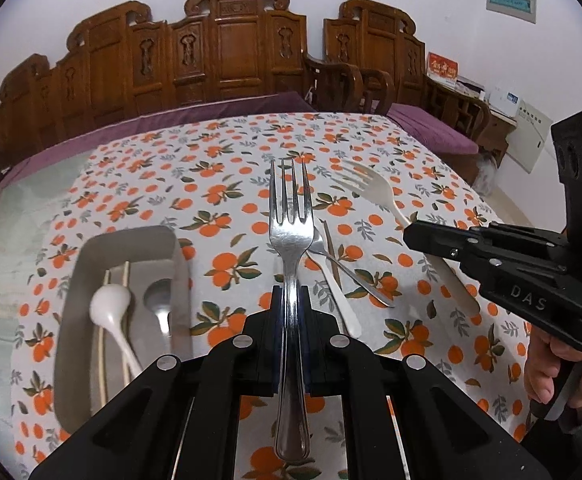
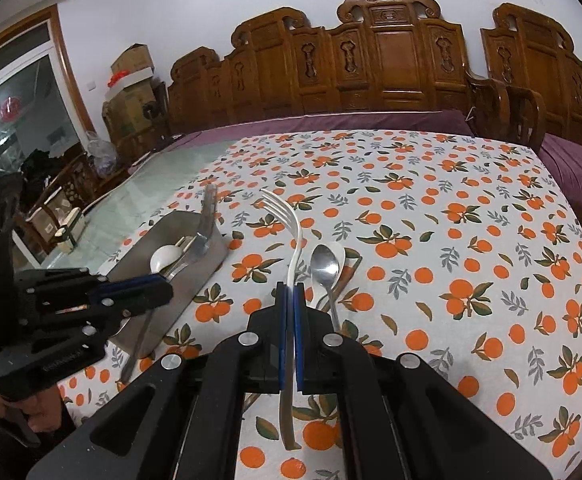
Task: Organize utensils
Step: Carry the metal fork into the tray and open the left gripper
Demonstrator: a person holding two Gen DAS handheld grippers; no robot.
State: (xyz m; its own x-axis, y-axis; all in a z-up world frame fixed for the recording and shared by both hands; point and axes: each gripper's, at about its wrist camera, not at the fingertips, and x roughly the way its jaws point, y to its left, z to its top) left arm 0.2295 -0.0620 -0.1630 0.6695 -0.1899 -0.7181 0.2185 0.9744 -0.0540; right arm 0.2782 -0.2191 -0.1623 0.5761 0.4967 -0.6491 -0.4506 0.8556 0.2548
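My left gripper (image 1: 291,294) is shut on a steel fork (image 1: 291,216), held tines forward above the table, just right of the grey tray (image 1: 179,276). The tray holds a white spoon (image 1: 109,304), a steel spoon (image 1: 159,296) and chopsticks (image 1: 125,272). My right gripper (image 2: 291,292) is shut on a white plastic fork (image 2: 287,216), lifted over the cloth. A steel spoon (image 2: 325,268) lies on a white spoon (image 2: 341,254) with a brown chopstick (image 2: 347,274) just right of it. The left gripper (image 2: 163,292) with its steel fork (image 2: 207,216) shows over the tray (image 2: 195,280).
The table wears an orange-fruit cloth (image 1: 371,152); bare glass tabletop (image 1: 19,208) lies left of it. Carved wooden chairs (image 1: 235,48) and purple cushions (image 1: 431,124) line the far edge. Boxes (image 2: 131,80) stand far left.
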